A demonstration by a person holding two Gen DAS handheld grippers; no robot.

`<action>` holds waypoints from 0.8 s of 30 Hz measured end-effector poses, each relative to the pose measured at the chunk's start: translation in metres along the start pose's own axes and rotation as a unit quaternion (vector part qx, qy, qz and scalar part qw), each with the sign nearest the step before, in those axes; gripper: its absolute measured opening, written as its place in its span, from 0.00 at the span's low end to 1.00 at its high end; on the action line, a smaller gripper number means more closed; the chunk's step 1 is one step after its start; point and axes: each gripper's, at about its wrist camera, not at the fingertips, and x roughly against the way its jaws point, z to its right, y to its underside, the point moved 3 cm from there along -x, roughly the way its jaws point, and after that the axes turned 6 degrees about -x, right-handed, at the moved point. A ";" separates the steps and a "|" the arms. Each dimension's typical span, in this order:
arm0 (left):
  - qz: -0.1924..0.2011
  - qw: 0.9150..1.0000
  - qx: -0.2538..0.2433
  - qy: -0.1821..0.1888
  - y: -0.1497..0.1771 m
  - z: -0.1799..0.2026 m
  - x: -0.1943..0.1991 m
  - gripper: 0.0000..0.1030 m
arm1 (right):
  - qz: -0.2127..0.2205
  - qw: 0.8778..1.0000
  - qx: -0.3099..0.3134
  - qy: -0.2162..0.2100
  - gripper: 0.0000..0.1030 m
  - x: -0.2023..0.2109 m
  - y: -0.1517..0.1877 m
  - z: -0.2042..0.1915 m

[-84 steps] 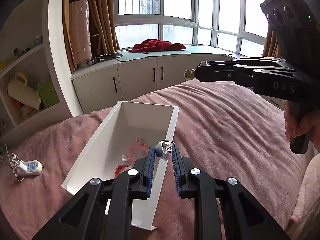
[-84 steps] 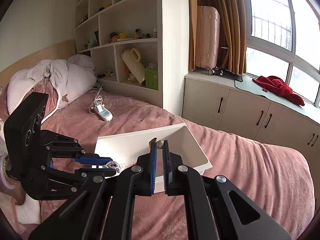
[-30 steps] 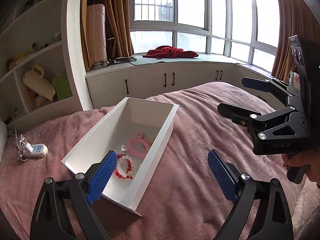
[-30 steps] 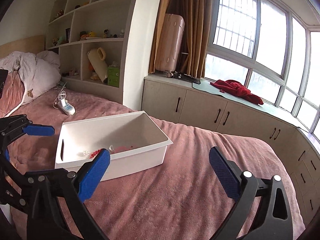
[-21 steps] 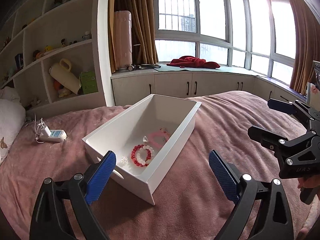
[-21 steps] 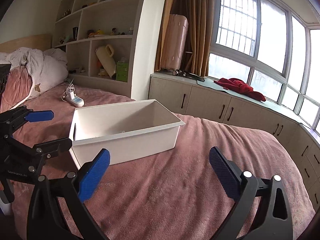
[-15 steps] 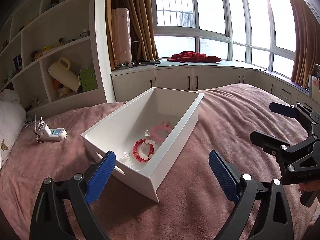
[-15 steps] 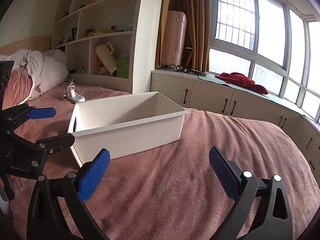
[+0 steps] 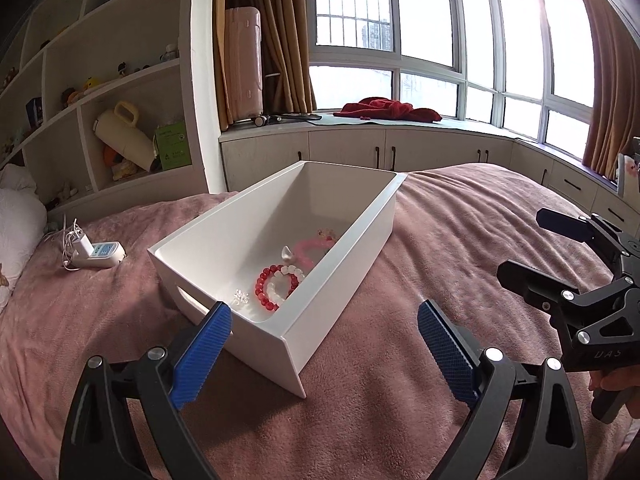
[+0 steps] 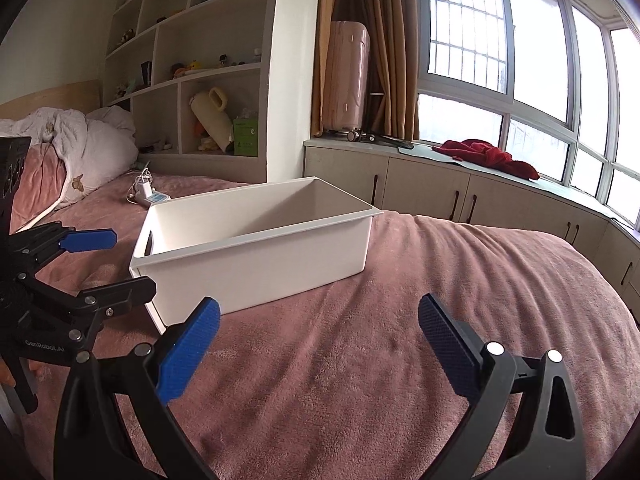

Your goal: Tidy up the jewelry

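Note:
A white rectangular bin [image 9: 344, 256] [image 10: 256, 256] stands on the pink bedspread. In the left wrist view its floor holds a red and white bead bracelet [image 9: 278, 285], a pink bracelet [image 9: 312, 249], a small white piece [image 9: 287, 254] and a tiny clear trinket [image 9: 241, 297]. My left gripper [image 9: 324, 344] [image 10: 108, 264] hovers wide open just short of the bin's near corner, with nothing in it. My right gripper [image 10: 320, 340] [image 9: 524, 244] is also wide open and holds nothing, off the bin's long side. The right wrist view does not show the bin's contents.
A white charger with its cable [image 9: 98, 254] [image 10: 150, 196] lies on the bed to the left. White pillows [image 10: 96, 148] are piled at the head end. Shelves [image 9: 120, 120], low cabinets [image 9: 380, 152] and a red cloth [image 9: 388, 109] line the window wall.
Both grippers went from shut on small jewelry pieces over the bin to wide open and holding nothing. Since a second ago they have backed off and dropped lower; the bin has not moved.

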 end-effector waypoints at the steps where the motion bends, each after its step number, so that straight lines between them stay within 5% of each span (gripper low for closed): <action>1: 0.001 1.000 -0.001 0.000 0.000 0.000 0.001 0.92 | 0.001 1.000 0.002 -0.001 0.95 0.001 0.000 -0.001; 24: 0.016 1.000 0.008 -0.001 -0.001 -0.004 0.011 0.96 | 0.008 1.000 0.000 0.001 0.95 0.004 0.002 -0.001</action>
